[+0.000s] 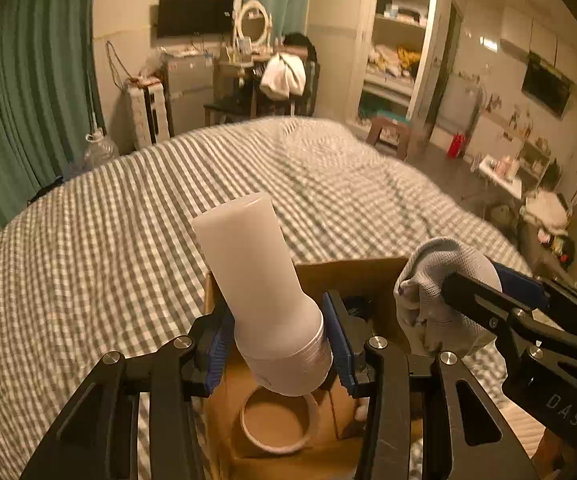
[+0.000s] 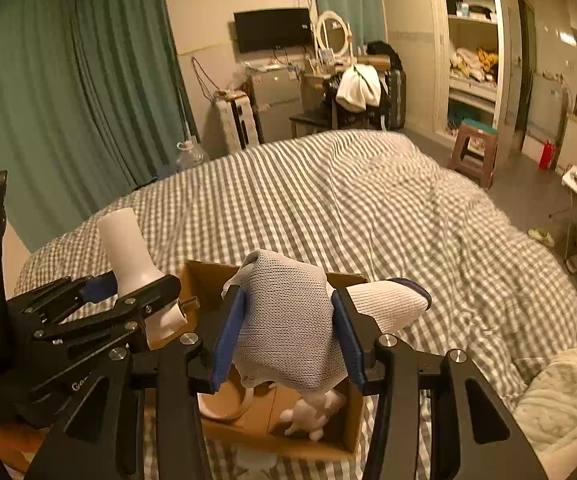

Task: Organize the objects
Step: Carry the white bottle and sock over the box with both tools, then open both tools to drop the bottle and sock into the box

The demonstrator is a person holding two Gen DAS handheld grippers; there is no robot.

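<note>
On the left, the left gripper [image 1: 278, 346] has its jaws clamped on a white tube [image 1: 256, 280], gripping it near the ribbed cap end. The tube is smooth, plain and unlabelled, cap end down and flat end tilted up and away, and hangs over the left part of an open cardboard box [image 1: 352, 272]. The box sits on the near edge of a bed [image 1: 128, 216] covered in grey-and-white check. Inside the box, under the tube, lies a pale tape ring [image 1: 280, 420]; to its right lies a small white plush toy [image 2: 314, 414].

To the right, the right gripper [image 2: 288, 336] has its jaws closed on a bunched grey knit sock [image 2: 288, 320] with a white foot and dark toe, held above the right part of the box.
</note>
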